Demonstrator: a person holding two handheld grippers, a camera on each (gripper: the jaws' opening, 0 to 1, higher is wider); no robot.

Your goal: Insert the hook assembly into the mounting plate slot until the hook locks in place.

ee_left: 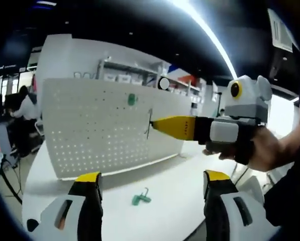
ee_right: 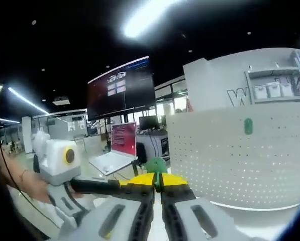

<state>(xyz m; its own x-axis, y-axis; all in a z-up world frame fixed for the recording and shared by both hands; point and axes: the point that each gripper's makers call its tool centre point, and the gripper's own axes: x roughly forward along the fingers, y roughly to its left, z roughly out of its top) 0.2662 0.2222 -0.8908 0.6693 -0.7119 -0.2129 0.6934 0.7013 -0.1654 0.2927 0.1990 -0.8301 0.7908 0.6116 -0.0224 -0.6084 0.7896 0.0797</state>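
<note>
A white pegboard mounting plate (ee_left: pixel 89 130) stands upright on the table. One green hook (ee_left: pixel 131 99) hangs on its upper part. My right gripper (ee_left: pixel 159 124) comes in from the right, held by a hand (ee_left: pixel 270 150), with its yellow tips at the plate's face. It is shut on a hook assembly (ee_left: pixel 149 123) whose thin metal wire touches the holes. In the right gripper view the jaws (ee_right: pixel 157 182) pinch the assembly's green body (ee_right: pixel 156 165), with the plate (ee_right: pixel 230 160) and its hung hook (ee_right: pixel 247 125) to the right. My left gripper (ee_left: pixel 153 175) is open, low over the table.
A spare green hook (ee_left: pixel 140 198) lies on the white table (ee_left: pixel 165 175) in front of the plate, between my left jaws. Shelves with bins (ee_left: pixel 124 75) stand behind. A laptop (ee_right: pixel 112 158) and a large screen (ee_right: pixel 120 88) sit at the far side.
</note>
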